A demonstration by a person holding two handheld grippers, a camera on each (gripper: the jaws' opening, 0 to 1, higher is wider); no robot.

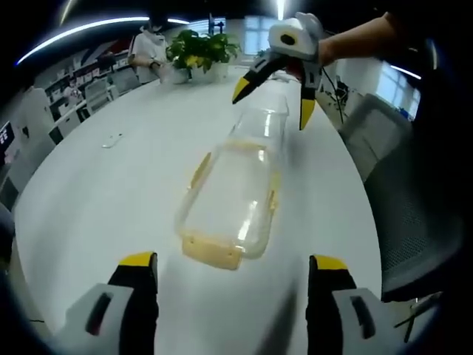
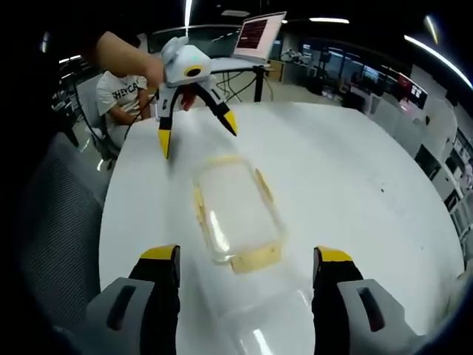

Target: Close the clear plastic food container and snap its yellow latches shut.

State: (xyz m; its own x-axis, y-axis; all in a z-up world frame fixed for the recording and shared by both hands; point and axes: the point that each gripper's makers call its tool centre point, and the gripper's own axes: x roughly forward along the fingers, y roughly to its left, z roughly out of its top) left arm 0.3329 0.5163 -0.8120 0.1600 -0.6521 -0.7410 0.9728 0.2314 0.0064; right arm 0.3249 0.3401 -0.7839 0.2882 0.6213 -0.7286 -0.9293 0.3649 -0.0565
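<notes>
The clear plastic container (image 1: pixel 233 196) lies open on the white table (image 1: pixel 111 207), with yellow latches (image 1: pixel 214 253) along its edges. A second clear half (image 1: pixel 260 124) stretches out beyond it. My left gripper (image 1: pixel 233 260) stands open just short of the near latch, holding nothing. Across the container hovers the right gripper (image 1: pixel 273 102), open, above the far clear half. In the right gripper view the container (image 2: pixel 236 211) lies ahead of my open right gripper (image 2: pixel 245 255), the clear half (image 2: pixel 259 325) sits between its jaws, and the left gripper (image 2: pixel 197 133) hangs open past the far end.
A potted plant (image 1: pixel 199 52) and a seated person (image 1: pixel 151 44) are at the table's far end. A small object (image 1: pixel 111 140) lies on the left. Grey chairs (image 1: pixel 414 200) (image 2: pixel 59 222) flank the table edge. A laptop (image 2: pixel 259 33) stands beyond, with another seated person (image 2: pixel 122 92).
</notes>
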